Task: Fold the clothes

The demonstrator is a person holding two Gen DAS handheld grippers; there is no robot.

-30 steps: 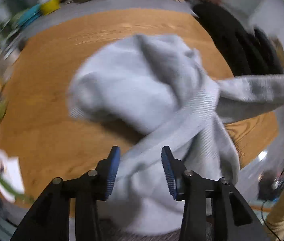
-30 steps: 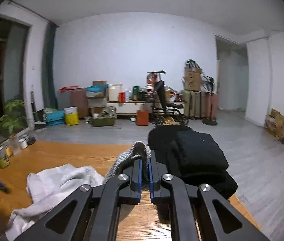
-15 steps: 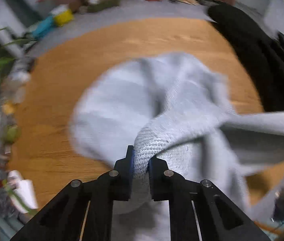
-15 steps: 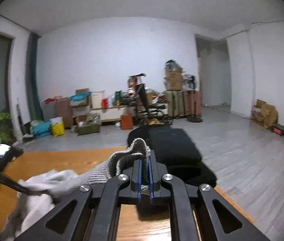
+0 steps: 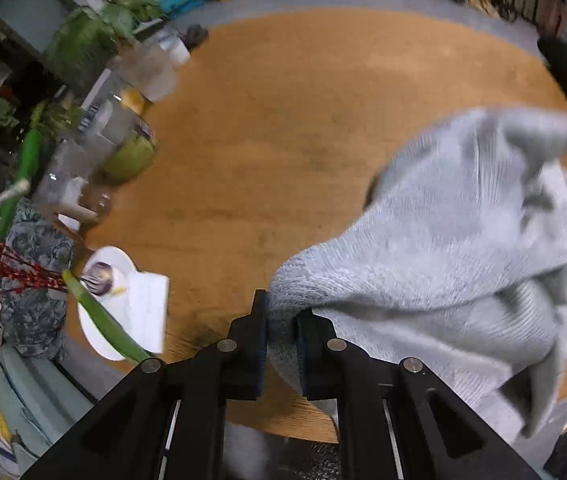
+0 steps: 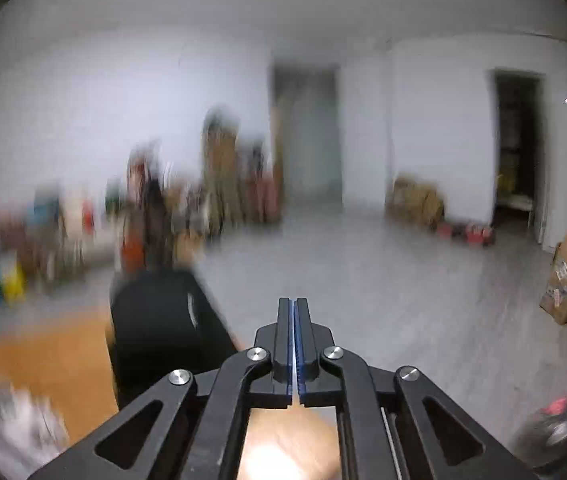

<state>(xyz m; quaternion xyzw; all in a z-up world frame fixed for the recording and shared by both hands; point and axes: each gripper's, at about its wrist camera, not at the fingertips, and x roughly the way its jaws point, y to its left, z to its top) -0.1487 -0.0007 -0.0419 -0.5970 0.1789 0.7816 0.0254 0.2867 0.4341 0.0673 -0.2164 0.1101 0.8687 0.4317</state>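
Note:
A light grey knit sweater lies bunched on the right side of a round wooden table. My left gripper is shut on a thick fold of the sweater at the table's near edge. My right gripper is shut with nothing showing between its jaws, held above the table's right edge and facing the room. A blurred bit of the sweater shows at the lower left of the right wrist view.
Glass jars, a plant and a white plate with paper crowd the table's left edge. A black chair or garment pile stands at the table's far right. Boxes and clutter line the far wall.
My left gripper closed on the sweater and pulled it left toward the near edge. My right gripper no longer holds the ribbed edge it had, and swung right; its view is motion-blurred.

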